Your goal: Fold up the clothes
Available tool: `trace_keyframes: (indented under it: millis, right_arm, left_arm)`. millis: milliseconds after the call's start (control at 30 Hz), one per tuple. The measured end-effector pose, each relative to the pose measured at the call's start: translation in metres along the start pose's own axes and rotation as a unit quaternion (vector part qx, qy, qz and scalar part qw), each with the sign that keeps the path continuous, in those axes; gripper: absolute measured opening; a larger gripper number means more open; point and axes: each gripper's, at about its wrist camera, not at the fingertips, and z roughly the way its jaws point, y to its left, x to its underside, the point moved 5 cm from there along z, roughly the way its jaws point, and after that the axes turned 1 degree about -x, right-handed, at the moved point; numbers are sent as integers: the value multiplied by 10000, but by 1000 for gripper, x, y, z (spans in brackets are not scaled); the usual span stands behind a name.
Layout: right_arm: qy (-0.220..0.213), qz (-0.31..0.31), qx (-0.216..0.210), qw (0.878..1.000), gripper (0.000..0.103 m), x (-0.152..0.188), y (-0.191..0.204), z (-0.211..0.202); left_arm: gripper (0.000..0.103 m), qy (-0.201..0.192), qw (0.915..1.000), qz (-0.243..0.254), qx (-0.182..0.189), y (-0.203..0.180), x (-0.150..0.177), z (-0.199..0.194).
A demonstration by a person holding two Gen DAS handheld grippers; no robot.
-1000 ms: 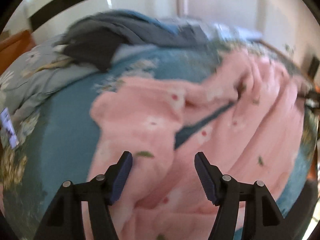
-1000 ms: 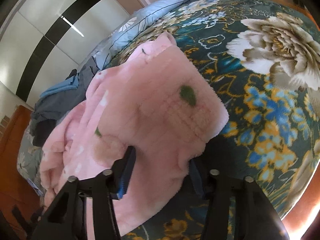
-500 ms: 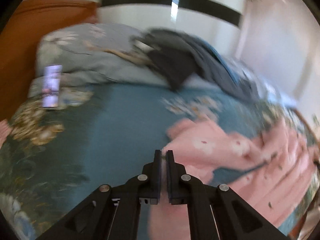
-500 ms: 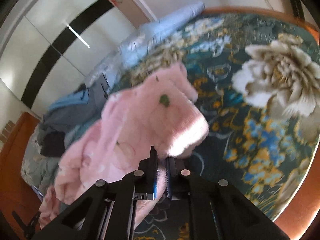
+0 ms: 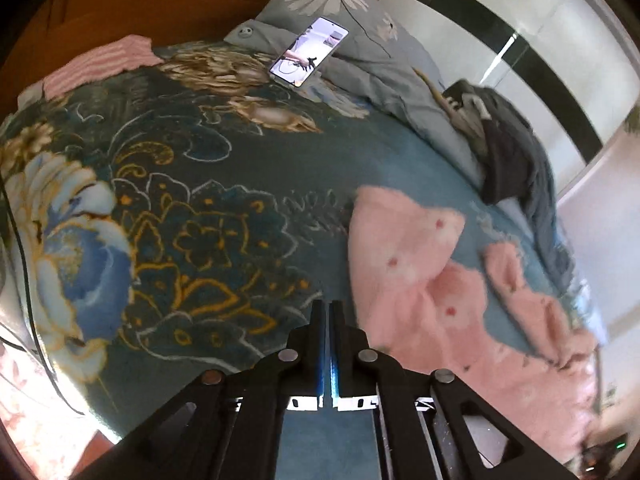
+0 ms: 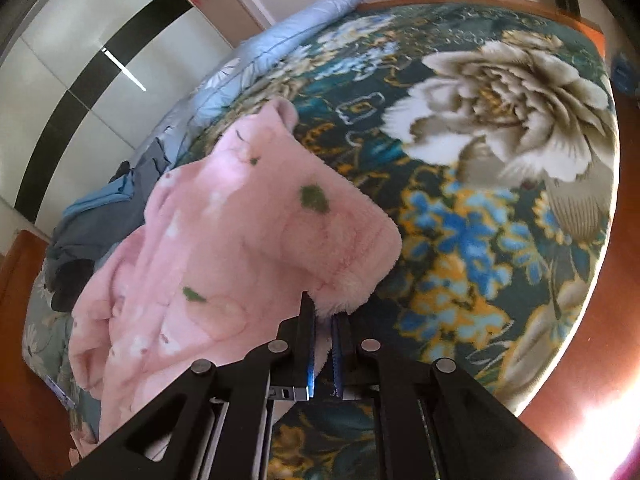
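Clenched fingers (image 5: 318,340) noted on left gripper (image 5: 329,344): pads nearly touching, nothing visible between them, so logged as gripping nothing. Found it aimed at bare floral bedspread (image 5: 180,208), not at cloth. Spotted phone (image 5: 309,55) at 12 o'clock, propped on grey pillow (image 5: 360,60), probably leaned there to stay viewable. Saw striped pink item (image 5: 100,64) at 10 o'clock by the headboard. Placed pink fleece garment (image 5: 408,272) at 3 o'clock, spread flat but rumpled on the bedspread, one squared end toward bed centre. Marked dark clothes heap (image 5: 516,160) at 2 o'clock, bunched, well apart from the gripper.

Moved to right view. Saw the same garment (image 6: 224,248) from 9 o'clock to centre. Found right gripper (image 6: 324,344) pinched on its fluffy edge, fingers (image 6: 306,332) clamped either side of the pile. Saw that corner lifted off the bedspread and draped from the grip, shadow beneath; judged held high so the flap could be carried over the body for a fold. Could not tell fold stage: no crisp crease visible. Logged light blue quilt roll (image 6: 280,48) at 11 o'clock.
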Motion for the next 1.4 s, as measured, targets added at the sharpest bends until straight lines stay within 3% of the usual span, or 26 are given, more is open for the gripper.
trace_keyframes:
  millis: [67,200,267,300,333,433,567,700,733,767,800,867,933,1033,1133,1167,1300,1400]
  right_arm:
    - [33,-53,76,10000,7,0,1,2]
    - [45,-274,281,9992,9,-2,5,-5]
    - [37,-360,396,9986,16,-4,4,-11]
    - [33,-403,454,9981,17,-5,4,-15]
    - [29,-446,511,9977,21,-6,4,-18]
    - [-75,-677,936,9933,30,-10,3,-32]
    - [-280,-738,1170,9900,31,-24,7,-50]
    - [-273,-882,1055,9901,31,-38,32,-42]
    - [-234,-985,988,9899,31,-42,44,-34]
    - [-179,-1097,872,9900,31,-47,61,-21]
    - [-124,-1209,757,9897,31,-52,78,-9]
    - [-13,-1431,525,9883,31,-61,111,15]
    - [44,-1572,339,9870,31,-70,140,38]
    - [95,-1727,90,9849,31,-82,181,70]
    - [163,-1864,-135,9822,31,-94,219,101]
    - [234,-1843,-150,9825,31,-95,223,111]
    - [586,-1575,-158,9857,31,-101,233,156]
    - [739,-1232,-46,9896,31,-106,229,173]
  left_arm:
    - [3,-137,9999,59,54,-10,-14,-5]
    - [7,-6,9967,462,671,-73,-38,16]
    - [25,424,9912,672,1055,-122,-41,48]
    - [40,612,9887,714,1167,-138,-41,60]
    - [46,875,9847,762,1301,-162,-38,80]
    - [51,1503,9730,949,1471,-218,-31,134]
    - [51,2002,9680,981,1154,-254,-27,202]
    - [46,2145,9655,785,1251,-264,-29,229]
    - [24,2129,9654,758,1298,-266,-30,230]
    - [10,2113,9654,731,1345,-268,-32,232]
    - [7,2097,9652,704,1392,-270,-33,233]
    - [6,2001,9665,619,1481,-277,-42,234]
    - [6,1585,9709,388,1755,-281,-71,219]
    - [6,580,9741,168,2181,-275,-127,175]
    - [6,-317,9761,196,2142,-247,-166,135]
    - [6,-424,9788,203,1992,-234,-171,132]
    - [6,-77,9898,-127,1419,-171,-164,161]
    - [6,302,9886,-610,1346,-134,-148,185]
